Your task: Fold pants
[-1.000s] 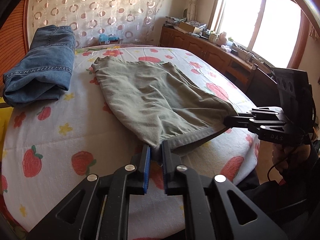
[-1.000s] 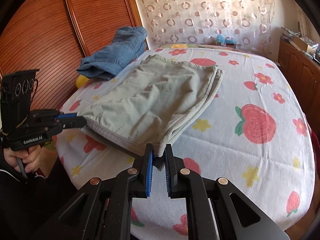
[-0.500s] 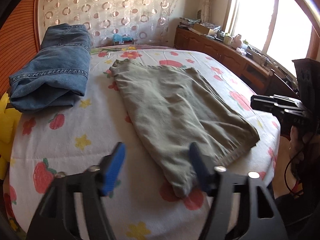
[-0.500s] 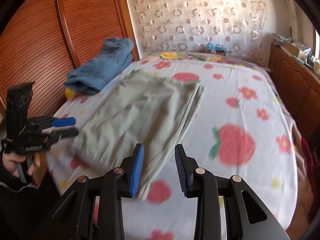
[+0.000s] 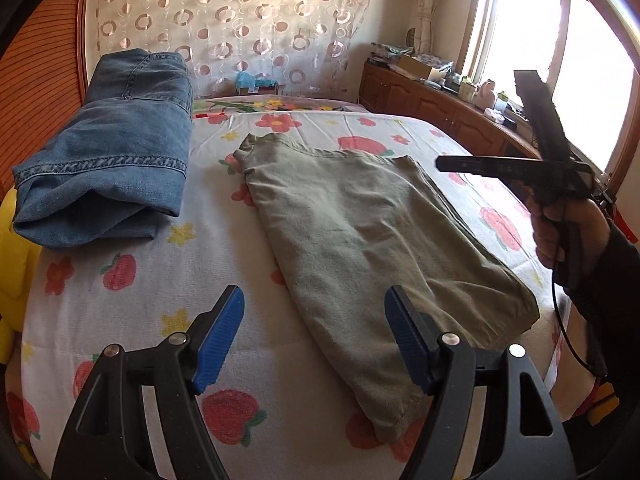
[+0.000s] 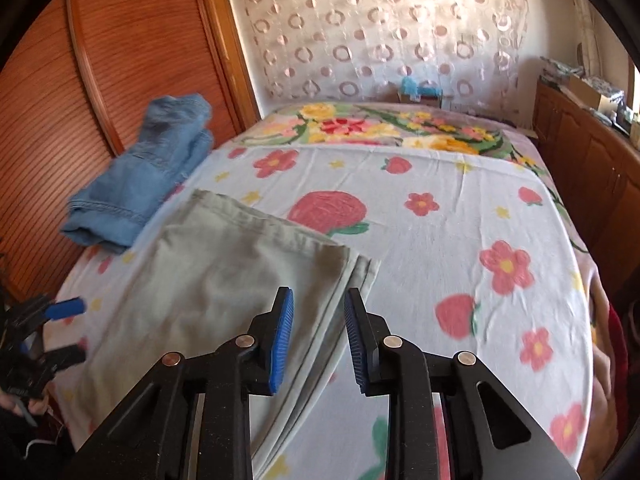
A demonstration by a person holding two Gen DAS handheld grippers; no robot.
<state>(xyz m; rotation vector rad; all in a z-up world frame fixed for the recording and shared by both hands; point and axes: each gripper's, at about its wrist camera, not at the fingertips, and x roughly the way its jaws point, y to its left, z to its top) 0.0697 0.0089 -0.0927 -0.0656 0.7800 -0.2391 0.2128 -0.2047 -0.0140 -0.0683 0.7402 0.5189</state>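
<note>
Two grippers, both empty. Left gripper (image 5: 314, 340) spread wide above near edge of olive pants (image 5: 372, 240); jaws have just been opening, nothing between them. Right gripper (image 6: 319, 330) parted narrowly, jaws just been closing, nothing gripped, over stacked right-hand edges. Pants lie folded flat on strawberry-print bedspread (image 6: 460, 220), beside folded jeans (image 5: 108, 152). Judgement: for next fold, pinch all layers at both near corners, lift evenly, lay over square.
</note>
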